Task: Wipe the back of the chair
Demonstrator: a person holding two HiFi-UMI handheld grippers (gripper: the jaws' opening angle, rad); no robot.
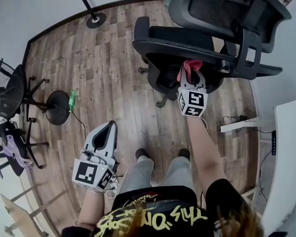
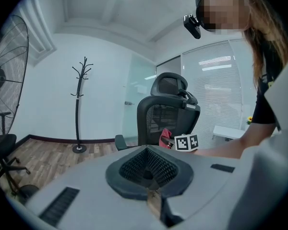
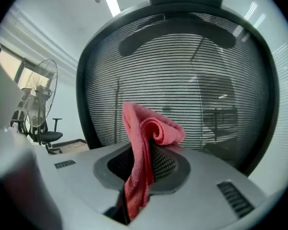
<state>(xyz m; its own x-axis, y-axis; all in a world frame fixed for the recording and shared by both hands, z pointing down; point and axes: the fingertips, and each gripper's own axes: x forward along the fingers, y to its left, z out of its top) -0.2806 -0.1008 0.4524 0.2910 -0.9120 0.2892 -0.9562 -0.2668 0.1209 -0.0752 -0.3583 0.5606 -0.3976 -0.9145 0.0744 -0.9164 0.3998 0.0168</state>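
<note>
Chair back [image 3: 182, 71] wiping is judged hardly begun, no contact being shown. Nearest, the left gripper [image 1: 107, 130] is held low, jaws closed on nothing. Further out, a red cloth [image 3: 143, 147] is pinched in the right gripper [image 3: 146, 166], poised just before that back.

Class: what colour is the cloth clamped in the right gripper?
Pinkish red. The cloth shows best in the right gripper view, against the black mesh chair back.

Chair back [image 1: 222, 4] blocks straight ahead, far right; armrest [image 1: 142, 36] juts at its left. Floor [image 1: 103, 83] open leftward, up to fan [image 1: 4, 95].
</note>
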